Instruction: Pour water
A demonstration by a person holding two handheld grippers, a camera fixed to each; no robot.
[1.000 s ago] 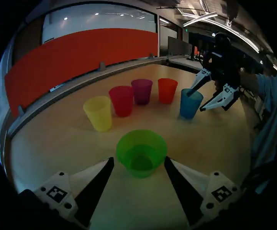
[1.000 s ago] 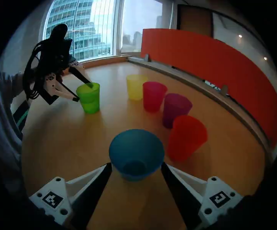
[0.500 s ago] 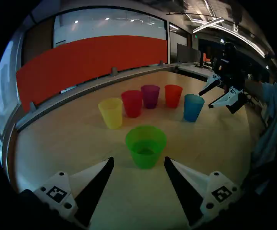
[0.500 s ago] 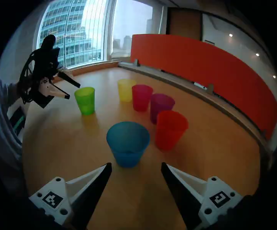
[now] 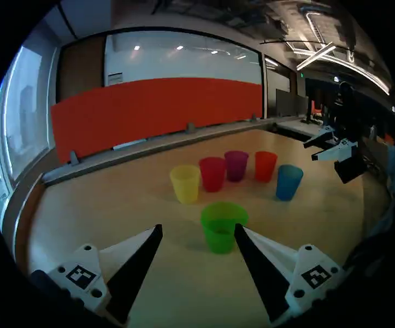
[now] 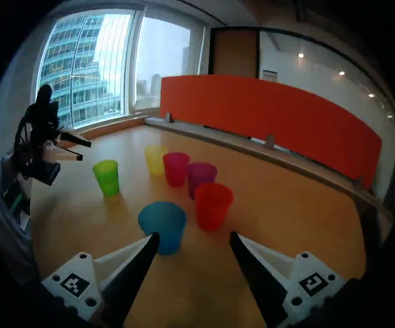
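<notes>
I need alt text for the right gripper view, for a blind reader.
The open right gripper points across a wooden table at a blue cup just ahead of it. Behind stand an orange cup, purple cup, red cup, yellow cup and green cup in a curve leading left, toward the open left gripper.

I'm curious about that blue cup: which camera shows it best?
The right gripper view: the blue cup stands close, just ahead of the open right gripper, and you see its rim from above. The left gripper view shows it small and farther off, from the side, beside the orange cup.
</notes>
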